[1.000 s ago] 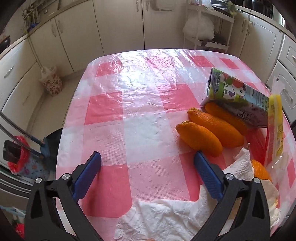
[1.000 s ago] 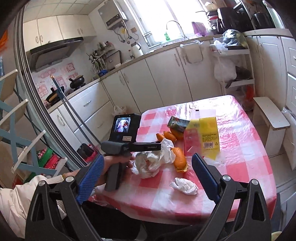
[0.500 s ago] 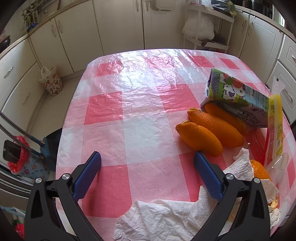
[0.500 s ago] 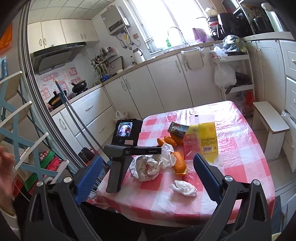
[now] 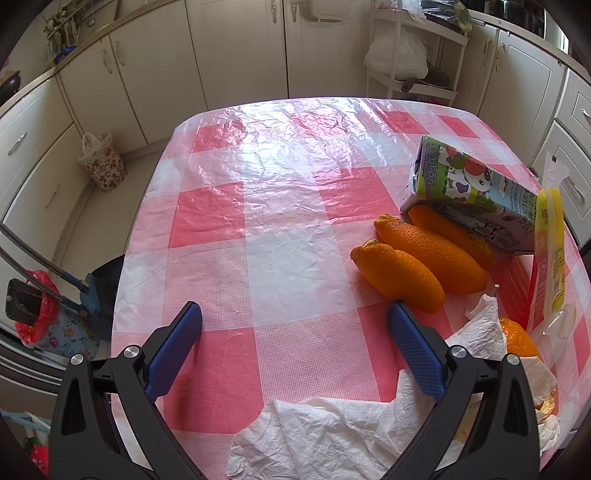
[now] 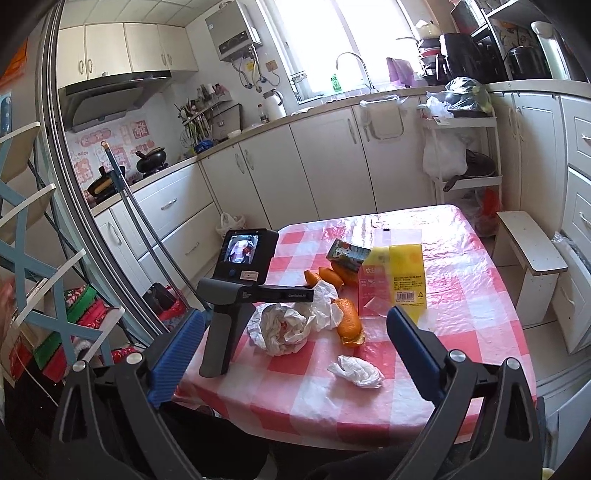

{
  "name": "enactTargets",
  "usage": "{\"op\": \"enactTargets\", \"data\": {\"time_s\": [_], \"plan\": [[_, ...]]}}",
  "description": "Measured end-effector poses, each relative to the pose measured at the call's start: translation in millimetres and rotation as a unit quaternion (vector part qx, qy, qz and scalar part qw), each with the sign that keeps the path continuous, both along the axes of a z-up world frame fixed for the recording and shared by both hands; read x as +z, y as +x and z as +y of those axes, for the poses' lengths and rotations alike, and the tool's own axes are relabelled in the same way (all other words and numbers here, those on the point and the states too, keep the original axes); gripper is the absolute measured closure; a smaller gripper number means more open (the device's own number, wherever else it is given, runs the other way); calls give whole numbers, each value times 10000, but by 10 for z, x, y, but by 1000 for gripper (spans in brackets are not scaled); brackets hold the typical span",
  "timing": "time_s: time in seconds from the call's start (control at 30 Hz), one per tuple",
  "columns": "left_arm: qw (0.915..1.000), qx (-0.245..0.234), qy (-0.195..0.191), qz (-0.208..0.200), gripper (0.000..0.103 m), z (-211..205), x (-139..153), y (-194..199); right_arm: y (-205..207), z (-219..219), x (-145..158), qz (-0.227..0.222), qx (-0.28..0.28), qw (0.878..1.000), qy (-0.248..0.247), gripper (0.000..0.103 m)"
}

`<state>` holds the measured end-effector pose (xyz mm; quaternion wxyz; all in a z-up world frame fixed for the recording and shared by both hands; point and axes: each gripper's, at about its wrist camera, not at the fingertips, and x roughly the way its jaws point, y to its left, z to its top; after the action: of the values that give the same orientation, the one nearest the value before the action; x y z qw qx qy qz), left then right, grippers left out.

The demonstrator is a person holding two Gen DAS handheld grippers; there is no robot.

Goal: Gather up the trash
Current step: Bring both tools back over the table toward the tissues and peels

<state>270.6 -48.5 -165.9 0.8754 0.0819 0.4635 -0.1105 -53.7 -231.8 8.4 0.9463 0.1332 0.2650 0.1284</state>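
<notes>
left tongs (image 5: pixel 293 332) gaping, resting on table (image 5: pixel 280 206)

table (image 5: pixel 288 206) | orange peels (image 5: pixel 399 277) | carton (image 5: pixel 469 192) | tissues (image 5: pixel 332 432)

Ahead and left, my desk (image 5: pixel 288 206) lies bare; orange peels (image 5: pixel 399 275), carton (image 5: pixel 469 192) and crumpled tissue (image 5: pixel 332 428) crowd the right.

You're standing in a home kitchen: cream cabinets (image 6: pixel 325 162) run under a counter with a sink faucet (image 6: pixel 351 68) by the window, a range hood (image 6: pixel 107 92) hangs over a black pot (image 6: pixel 150 162) (stove side), and a wall-mounted water heater (image 6: pixel 232 35).
</notes>
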Motion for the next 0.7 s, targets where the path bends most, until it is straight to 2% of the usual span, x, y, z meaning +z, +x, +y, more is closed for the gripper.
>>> {"op": "enactTargets", "data": {"time_s": [0.2,0.4,0.7], "plan": [[10000,0,0,0,7,-2,3,-5,5,-126,-11,18,-96,9999,111,7],[10000,1,0,0,7,1,2,-1,-26,-164,0,40,-159,9999,0,7],[10000,2,0,0,7,0,1,0,-102,-483,-22,114,-471,9987,128,7]]}}
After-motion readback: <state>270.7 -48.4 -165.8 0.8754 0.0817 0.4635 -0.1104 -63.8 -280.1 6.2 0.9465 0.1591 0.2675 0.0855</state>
